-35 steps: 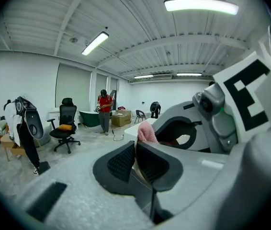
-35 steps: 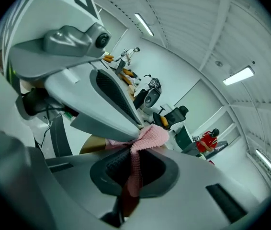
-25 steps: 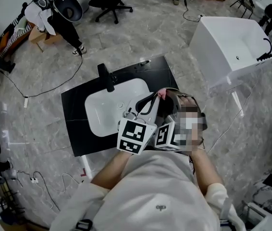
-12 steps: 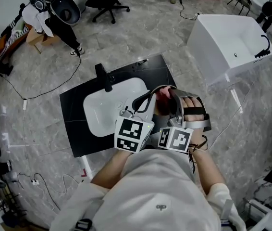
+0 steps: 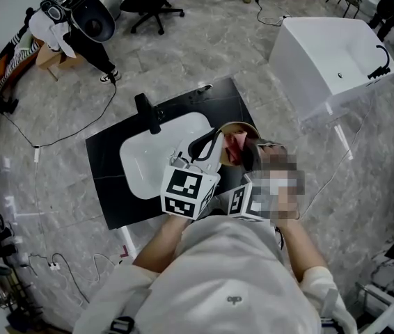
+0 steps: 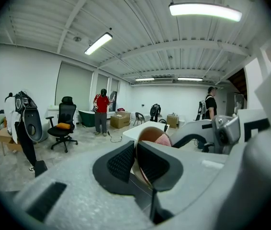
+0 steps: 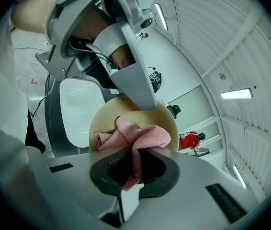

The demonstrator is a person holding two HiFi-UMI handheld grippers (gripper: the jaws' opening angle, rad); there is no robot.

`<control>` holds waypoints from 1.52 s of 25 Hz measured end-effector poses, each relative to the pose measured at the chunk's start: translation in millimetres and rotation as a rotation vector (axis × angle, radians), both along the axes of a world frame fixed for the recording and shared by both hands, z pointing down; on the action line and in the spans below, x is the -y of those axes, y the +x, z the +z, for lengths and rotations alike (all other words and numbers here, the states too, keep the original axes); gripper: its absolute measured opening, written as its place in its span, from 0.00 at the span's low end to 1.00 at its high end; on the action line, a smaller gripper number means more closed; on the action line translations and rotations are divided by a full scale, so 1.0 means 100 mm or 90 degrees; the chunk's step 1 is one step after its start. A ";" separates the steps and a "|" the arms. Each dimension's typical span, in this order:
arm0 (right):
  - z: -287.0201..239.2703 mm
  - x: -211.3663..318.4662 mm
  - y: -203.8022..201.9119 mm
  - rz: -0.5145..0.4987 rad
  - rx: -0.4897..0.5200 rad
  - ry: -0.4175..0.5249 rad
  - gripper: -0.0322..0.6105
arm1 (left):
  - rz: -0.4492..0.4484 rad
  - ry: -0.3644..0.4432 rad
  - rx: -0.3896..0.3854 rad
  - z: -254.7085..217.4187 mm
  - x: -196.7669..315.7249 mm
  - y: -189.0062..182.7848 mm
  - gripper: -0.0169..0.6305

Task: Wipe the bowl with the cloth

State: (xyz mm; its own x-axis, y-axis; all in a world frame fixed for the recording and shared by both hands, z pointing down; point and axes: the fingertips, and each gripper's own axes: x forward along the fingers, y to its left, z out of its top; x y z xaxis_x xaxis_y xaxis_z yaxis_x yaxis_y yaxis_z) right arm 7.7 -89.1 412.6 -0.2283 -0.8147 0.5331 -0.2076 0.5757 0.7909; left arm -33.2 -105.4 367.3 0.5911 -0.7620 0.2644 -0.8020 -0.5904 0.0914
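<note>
Now, nearest me, my right gripper is clamped on the pink cloth. Since a second ago it has dipped, so the wad sits further into the bowl and more pink shows at the centre of the head view. My left gripper has kept its place, jaws pinched on the bowl's rim, holding it tilted in the air by the right edge of the white sink in the black counter; I judge the wiping is just under way, with more of the inner wall still to cover.
</note>
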 end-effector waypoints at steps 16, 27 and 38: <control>0.01 -0.20 -0.41 -0.045 0.152 -0.120 0.08 | 0.005 -0.021 -0.020 0.04 0.00 0.05 0.07; -0.01 -0.23 -0.45 -0.056 0.161 -0.124 0.08 | 0.000 -0.018 -0.014 0.05 0.02 0.03 0.07; 0.05 -0.20 -0.17 -0.076 0.024 -0.046 0.08 | -0.014 -0.025 -0.004 0.10 0.01 -0.06 0.07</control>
